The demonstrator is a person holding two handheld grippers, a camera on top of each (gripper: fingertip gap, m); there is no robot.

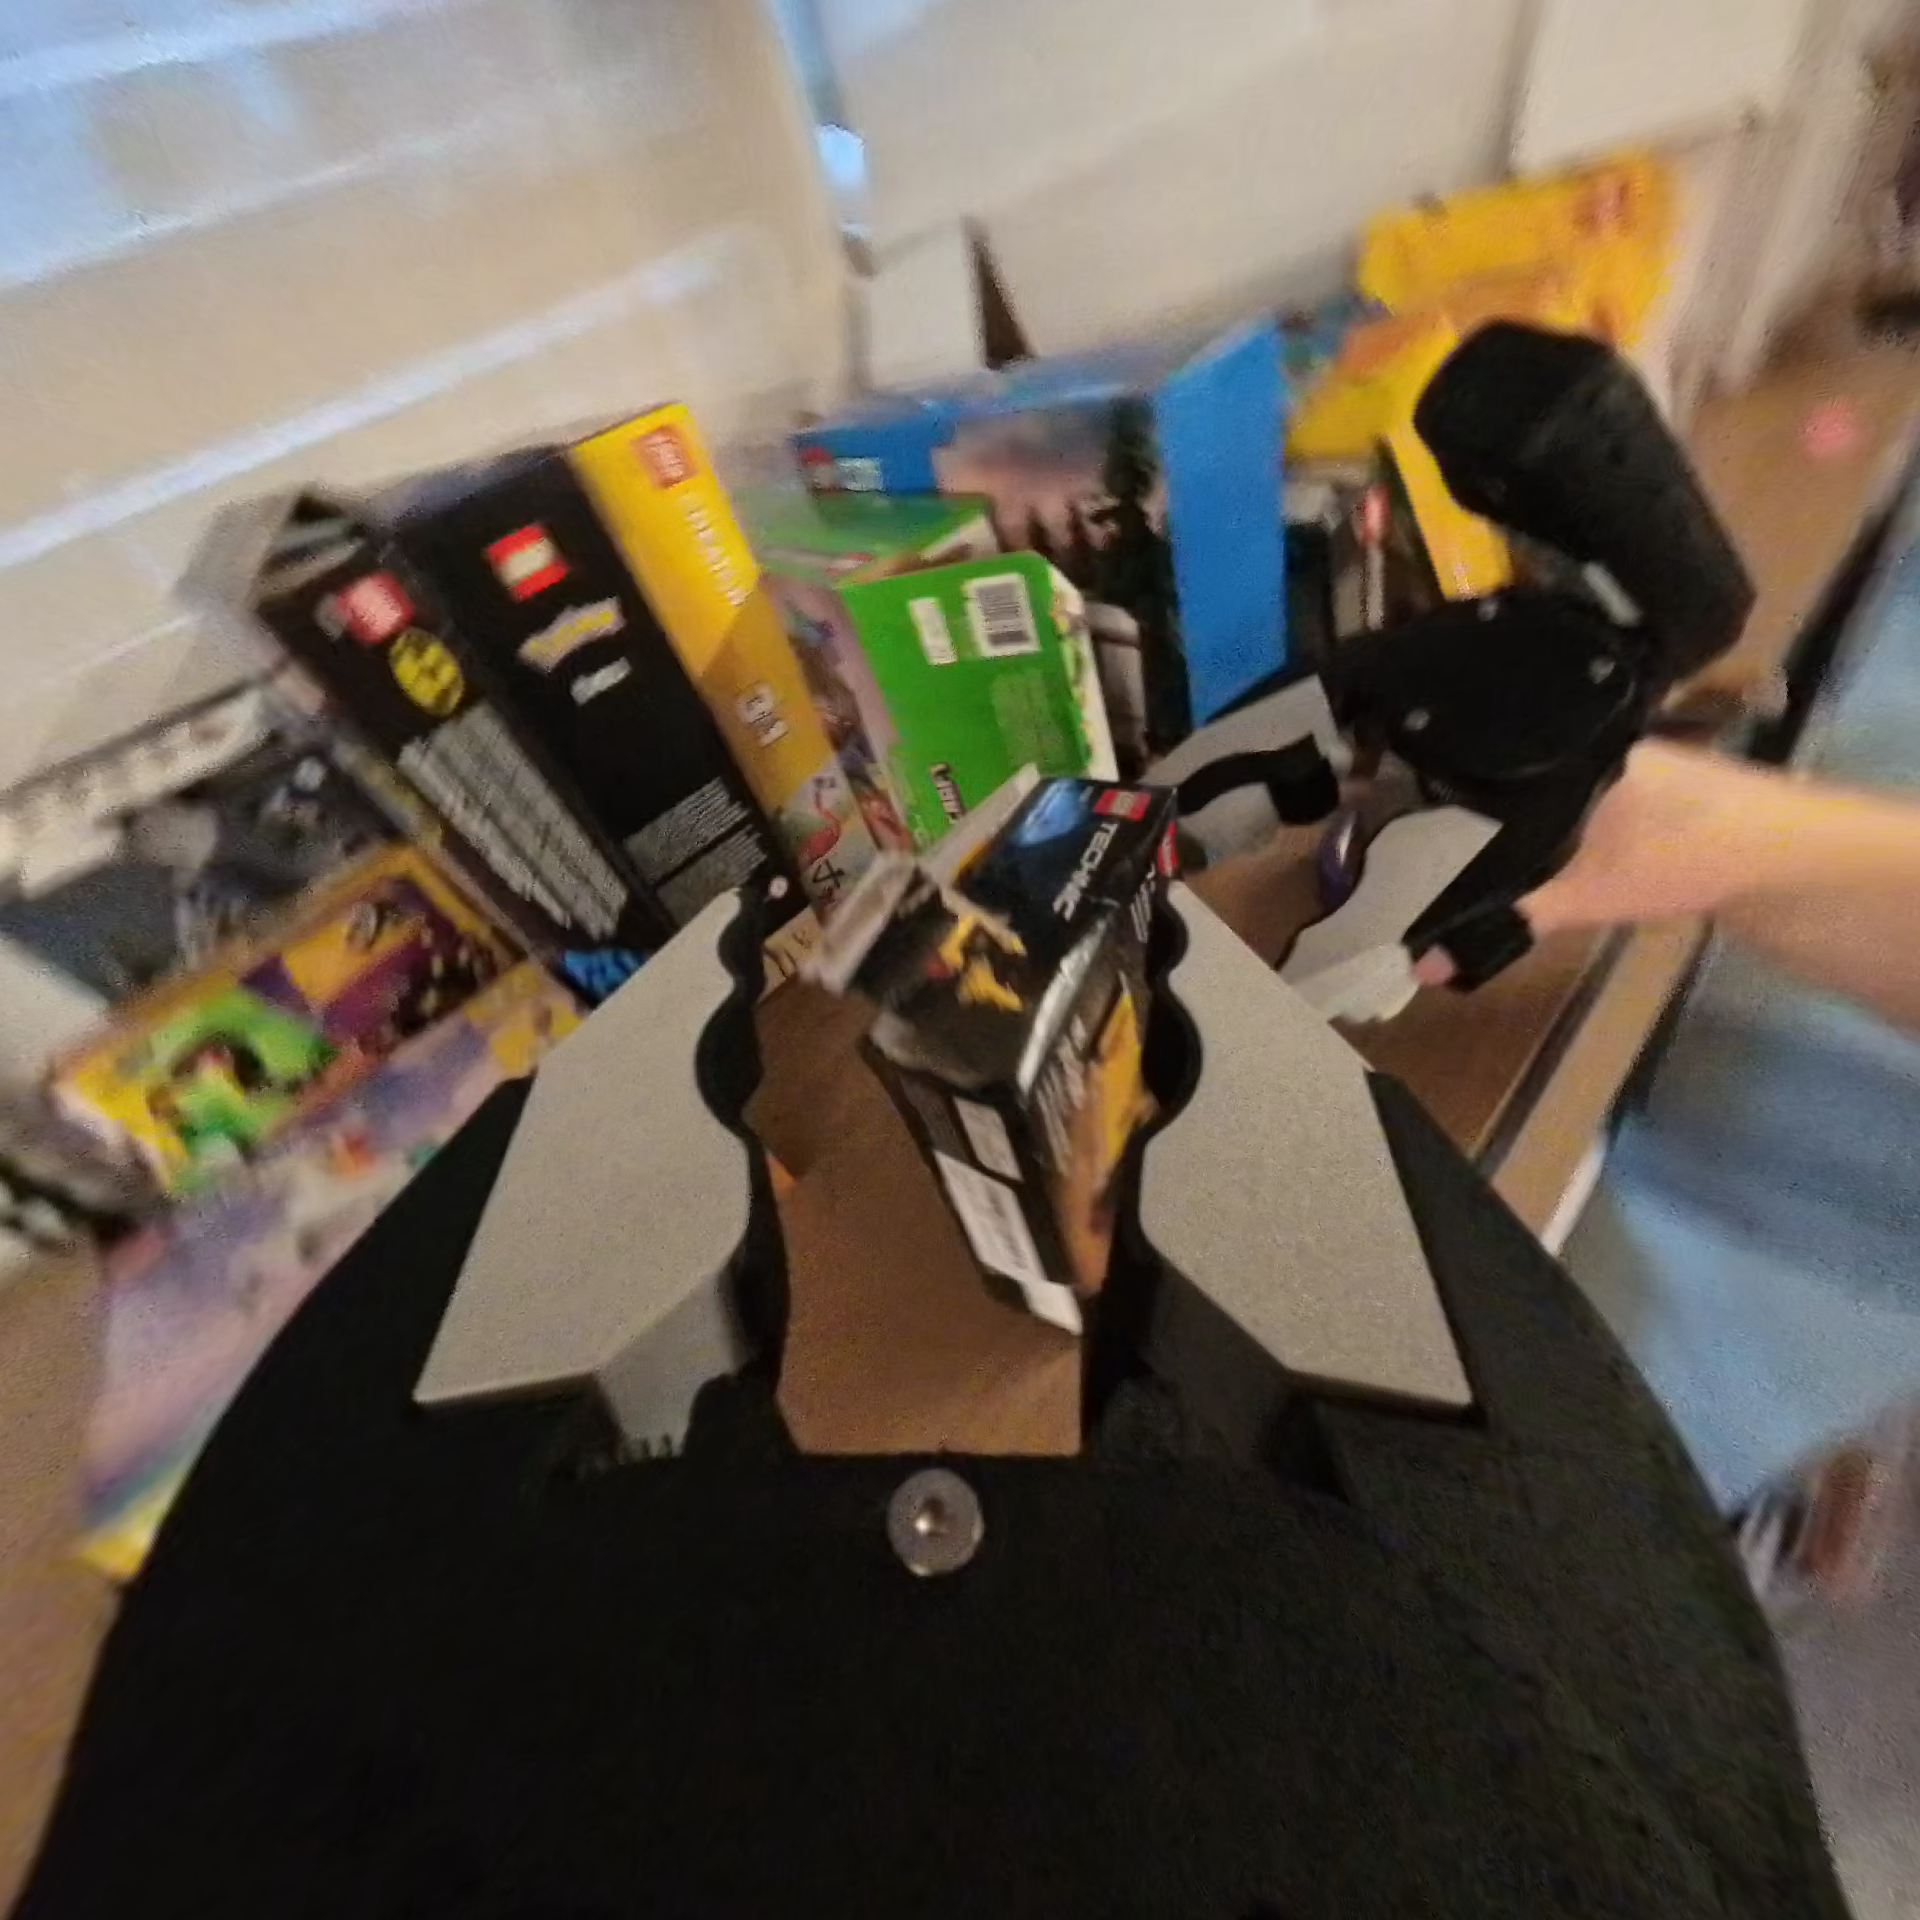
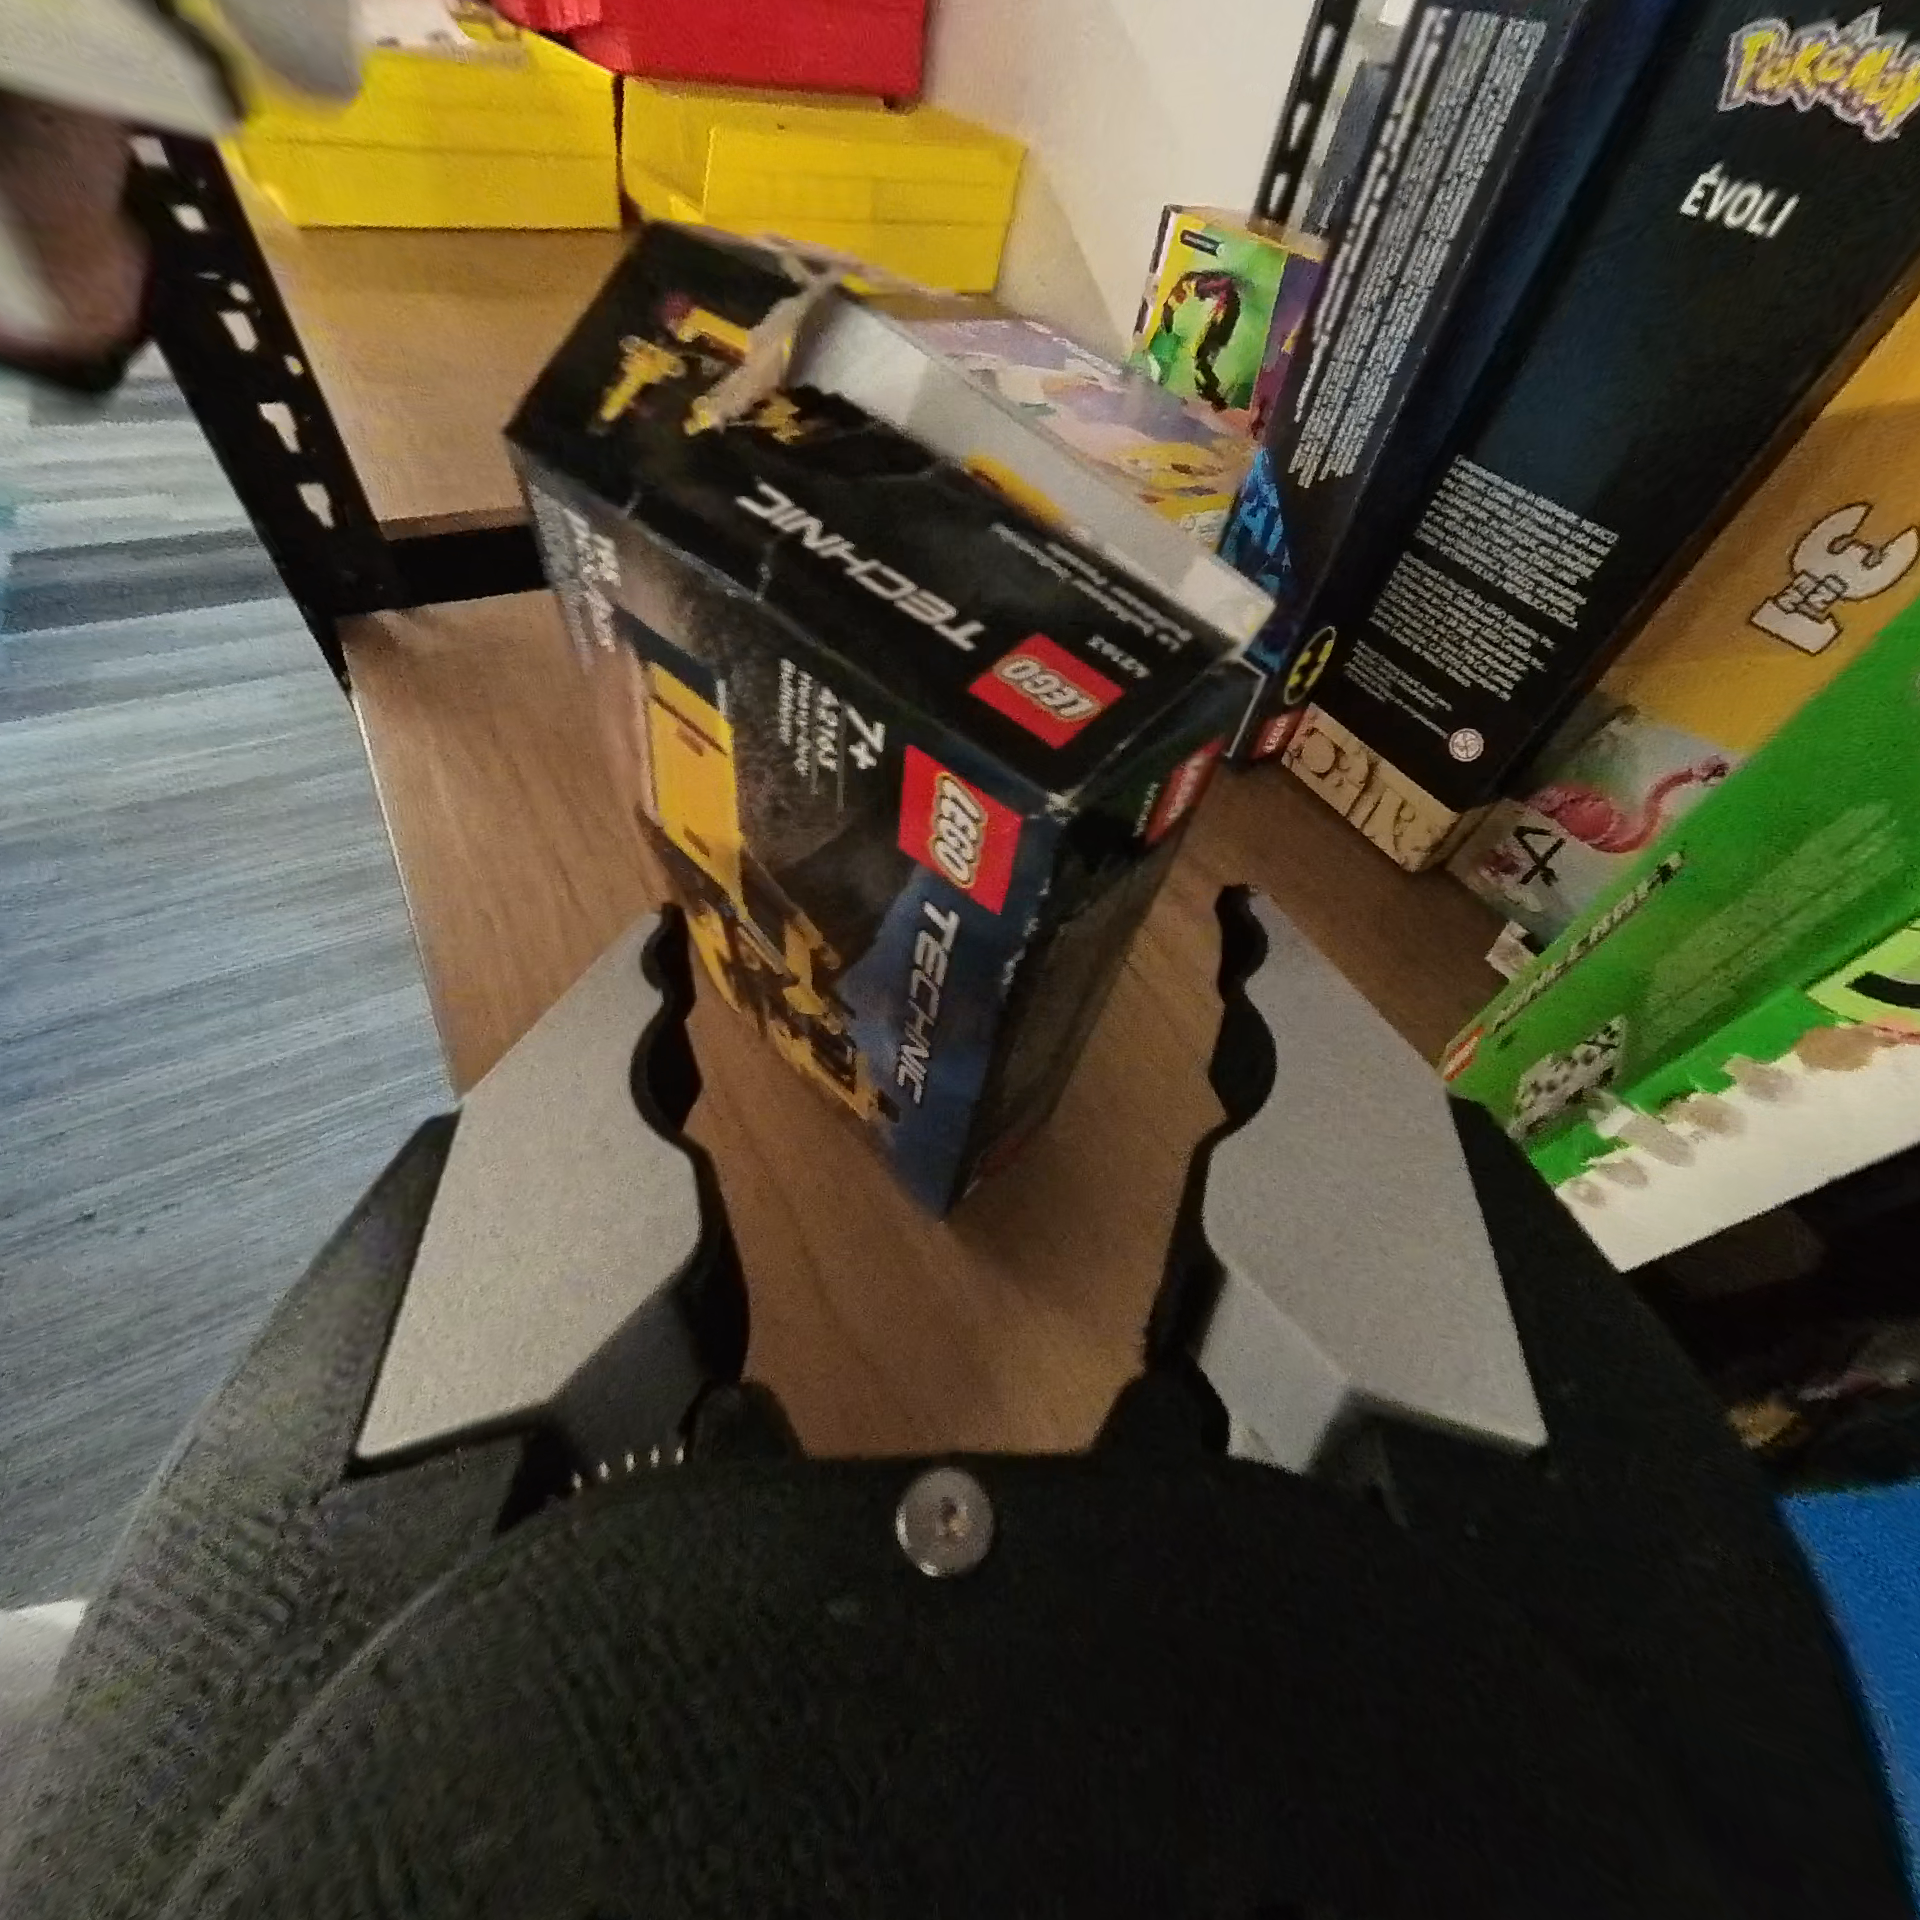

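Observation:
A small black and yellow toy box (image 1: 1023, 1049) stands tilted on the wooden shelf (image 1: 894, 1340), its top flap open. My left gripper (image 1: 956, 914) is open; the box shows between its fingers, close to the right finger (image 1: 1278, 1174), and I cannot tell if they touch. My right gripper (image 2: 951, 914) is open, and the box (image 2: 883, 727) stands just past its fingertips on the shelf (image 2: 935, 1330). In the left wrist view the right gripper (image 1: 1247, 862) shows beyond the box, held by a hand (image 1: 1652, 842).
Tall black (image 1: 582, 675) and yellow (image 1: 717, 623) boxes stand behind, with green (image 1: 977, 686) and blue (image 1: 1226, 520) ones. A purple box (image 1: 312, 1008) lies flat at left. In the right wrist view a green box (image 2: 1714, 987), yellow boxes (image 2: 810, 166), a black shelf post (image 2: 249, 364) and grey floor (image 2: 156, 935) show.

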